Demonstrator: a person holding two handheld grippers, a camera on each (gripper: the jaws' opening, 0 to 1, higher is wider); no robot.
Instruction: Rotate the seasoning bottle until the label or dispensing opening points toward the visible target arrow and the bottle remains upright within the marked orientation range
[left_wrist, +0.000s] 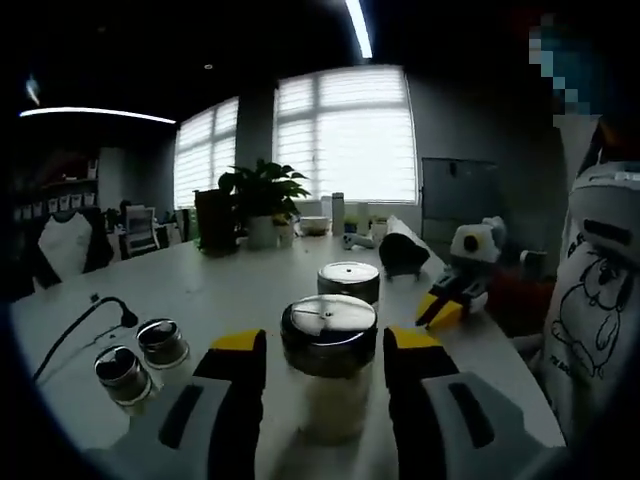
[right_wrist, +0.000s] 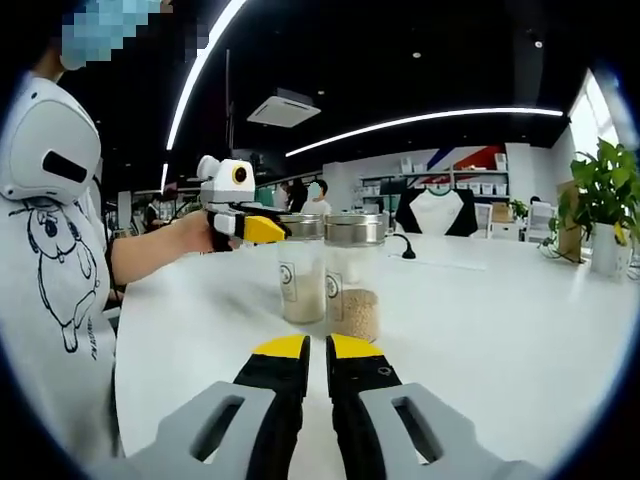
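Observation:
Two clear seasoning bottles with silver lids stand upright and close together on the white table (left_wrist: 230, 290). My left gripper (left_wrist: 326, 340) is open, its yellow-tipped jaws flanking the lid of the near bottle (left_wrist: 328, 335) with small gaps on both sides. The second bottle (left_wrist: 348, 280) stands just behind it. In the right gripper view the pale-filled bottle (right_wrist: 300, 270) has the left gripper (right_wrist: 262, 229) at its lid, and the bottle of tan granules (right_wrist: 354, 280) is beside it. My right gripper (right_wrist: 317, 345) is shut and empty, a short way from both bottles, also seen as the right gripper (left_wrist: 438, 308).
Two small silver-capped shakers (left_wrist: 140, 360) and a black cable (left_wrist: 85, 325) lie to the left. A potted plant (left_wrist: 262, 200) stands at the table's far end. A person in a white printed shirt (right_wrist: 50, 250) is at the table edge.

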